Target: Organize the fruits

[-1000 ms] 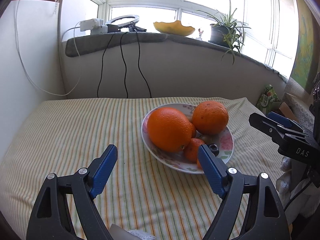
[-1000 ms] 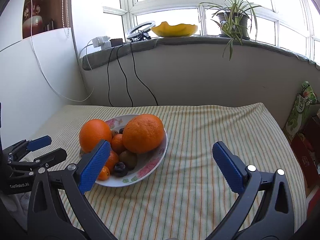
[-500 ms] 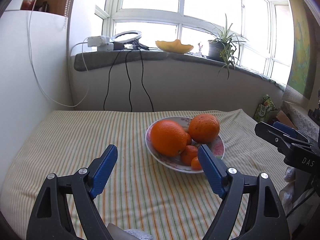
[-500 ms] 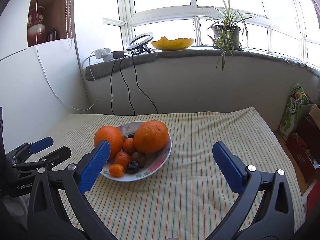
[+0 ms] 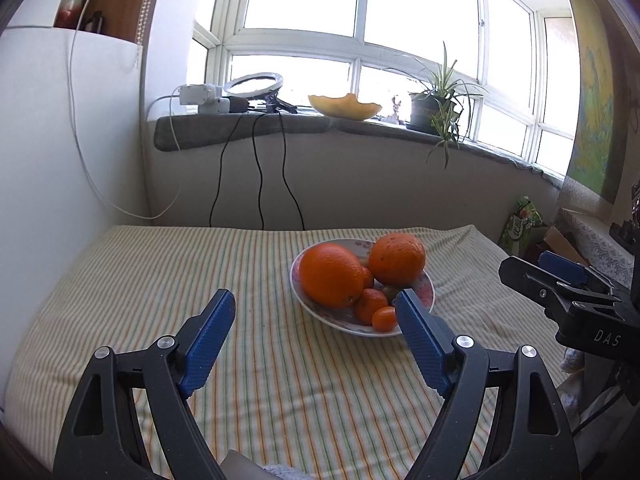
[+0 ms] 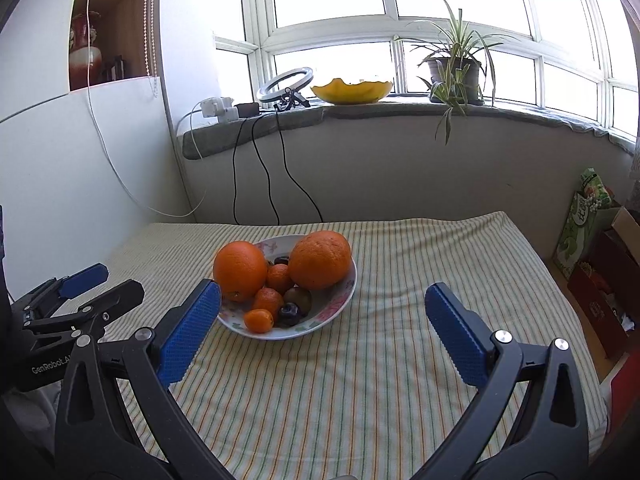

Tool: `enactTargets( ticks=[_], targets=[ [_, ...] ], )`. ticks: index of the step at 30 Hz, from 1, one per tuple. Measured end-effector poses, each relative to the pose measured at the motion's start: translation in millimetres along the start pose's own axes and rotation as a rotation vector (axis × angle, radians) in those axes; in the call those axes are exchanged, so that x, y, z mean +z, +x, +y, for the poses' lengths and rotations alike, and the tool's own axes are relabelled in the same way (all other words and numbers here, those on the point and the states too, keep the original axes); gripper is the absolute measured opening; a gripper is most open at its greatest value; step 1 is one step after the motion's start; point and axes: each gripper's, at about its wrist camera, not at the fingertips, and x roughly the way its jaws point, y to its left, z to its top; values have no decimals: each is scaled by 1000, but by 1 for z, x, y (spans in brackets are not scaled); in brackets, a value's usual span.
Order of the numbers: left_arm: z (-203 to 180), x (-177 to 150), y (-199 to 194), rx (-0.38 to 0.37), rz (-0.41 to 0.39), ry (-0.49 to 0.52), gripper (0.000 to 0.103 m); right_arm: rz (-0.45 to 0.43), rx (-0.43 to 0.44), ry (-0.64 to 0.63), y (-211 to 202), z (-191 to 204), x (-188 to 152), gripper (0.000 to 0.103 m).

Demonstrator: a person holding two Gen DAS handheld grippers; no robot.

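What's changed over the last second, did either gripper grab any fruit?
No grab. Both grippers, left gripper and right gripper, pulled back and up from the plate, which now looks smaller. Jaws stayed wide open and empty; the fruit stayed piled on the plate.

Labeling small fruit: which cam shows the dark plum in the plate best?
Right wrist. The dark plum sits unobstructed at the front of the plate, beside the kiwi. In the left wrist view, I can't make it out; the oranges and a gripper finger cover that side.
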Motion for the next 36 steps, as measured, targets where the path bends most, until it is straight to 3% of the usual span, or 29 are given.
enactTargets(
  ticks=[36],
  targets=[
    [-3,-5,8,-3,19,6,82,32,27,-2,12,4,-7,103]
  ],
)
